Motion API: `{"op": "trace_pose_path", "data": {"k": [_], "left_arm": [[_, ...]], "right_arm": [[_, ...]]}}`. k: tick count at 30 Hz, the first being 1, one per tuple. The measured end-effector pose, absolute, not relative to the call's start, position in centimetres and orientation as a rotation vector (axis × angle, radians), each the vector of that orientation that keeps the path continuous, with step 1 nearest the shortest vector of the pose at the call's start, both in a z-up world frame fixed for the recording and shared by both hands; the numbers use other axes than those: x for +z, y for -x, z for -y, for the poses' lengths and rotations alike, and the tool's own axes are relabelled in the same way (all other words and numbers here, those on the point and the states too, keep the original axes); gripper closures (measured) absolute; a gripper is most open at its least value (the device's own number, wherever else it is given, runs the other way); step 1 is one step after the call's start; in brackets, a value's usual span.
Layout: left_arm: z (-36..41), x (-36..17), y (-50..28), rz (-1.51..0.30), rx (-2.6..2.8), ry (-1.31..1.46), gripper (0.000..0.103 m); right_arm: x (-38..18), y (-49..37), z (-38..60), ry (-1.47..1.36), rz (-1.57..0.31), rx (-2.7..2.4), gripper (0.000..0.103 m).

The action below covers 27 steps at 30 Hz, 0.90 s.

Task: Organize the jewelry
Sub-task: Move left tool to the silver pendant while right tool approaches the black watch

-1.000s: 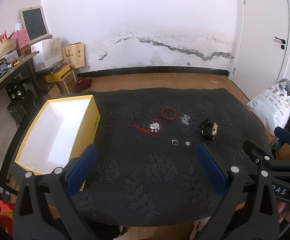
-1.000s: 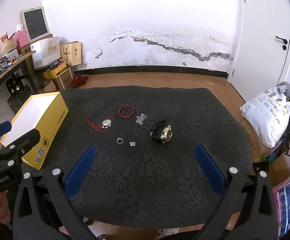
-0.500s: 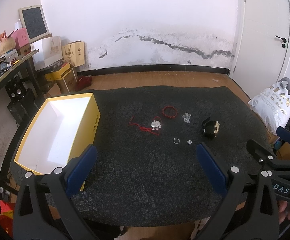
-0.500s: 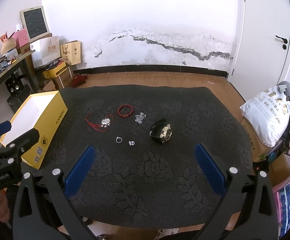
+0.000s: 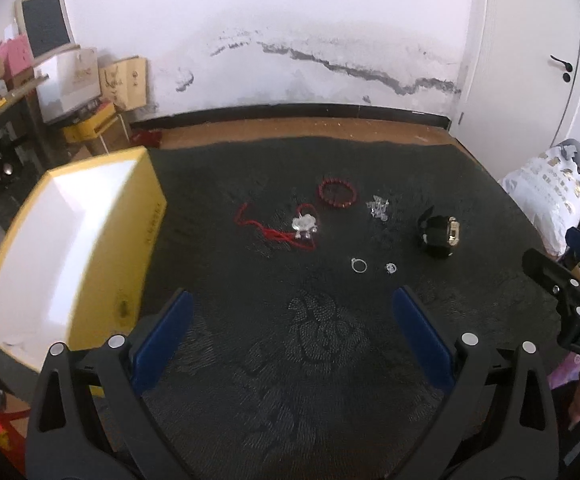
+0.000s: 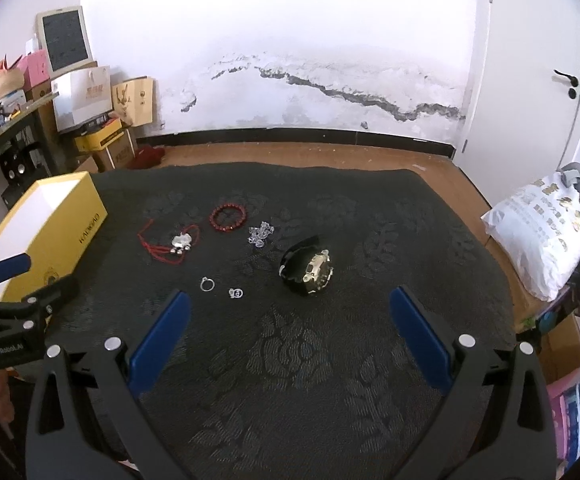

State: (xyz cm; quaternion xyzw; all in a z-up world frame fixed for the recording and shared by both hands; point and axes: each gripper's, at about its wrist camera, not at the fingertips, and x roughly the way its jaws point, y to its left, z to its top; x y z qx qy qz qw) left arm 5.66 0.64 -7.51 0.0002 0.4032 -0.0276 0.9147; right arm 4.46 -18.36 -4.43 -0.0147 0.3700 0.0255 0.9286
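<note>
Jewelry lies on a black patterned cloth [image 5: 297,344]: a red bead bracelet [image 5: 338,193], a red cord with a silver pendant [image 5: 305,227], a small silver chain piece [image 5: 377,207], a black and gold watch [image 5: 438,233], a silver ring [image 5: 358,265] and a small silver charm [image 5: 390,267]. An open yellow box [image 5: 152,220] with a white inside stands at the left. My left gripper [image 5: 288,320] hangs open over the cloth, short of the ring. My right gripper [image 6: 290,320] is open too, just short of the watch [image 6: 307,270], ring [image 6: 206,283] and bracelet [image 6: 228,217].
Cardboard boxes, bags and a desk [image 6: 6,132] crowd the left wall. A white sack [image 6: 539,224] and packages lie off the table's right edge. Wooden floor [image 6: 290,154] runs behind the table to a stained wall and a white door [image 6: 529,80].
Both grippers have moved forward and lower toward the jewelry, which now looks larger. The left view has shifted nearer the yellow box. Nothing was taken hold of.
</note>
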Motion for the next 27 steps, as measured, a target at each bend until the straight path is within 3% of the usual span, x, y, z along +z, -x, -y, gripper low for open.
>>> {"op": "trace_pose_path", "data": {"k": [7,27], "left_arm": [[-1.0,-13.1,-11.1,-0.876,-0.029,0.004,0.006],[0.1,-21.1,-20.8,-0.944,-0.002,-0.02,0.006]], "right_arm": [[-9.2,-8.9,18.6,0.039,-0.759,0.056,0.006],[-18.9,-19.6,20.1,-0.061,-0.964,-0.01,0.006]]}}
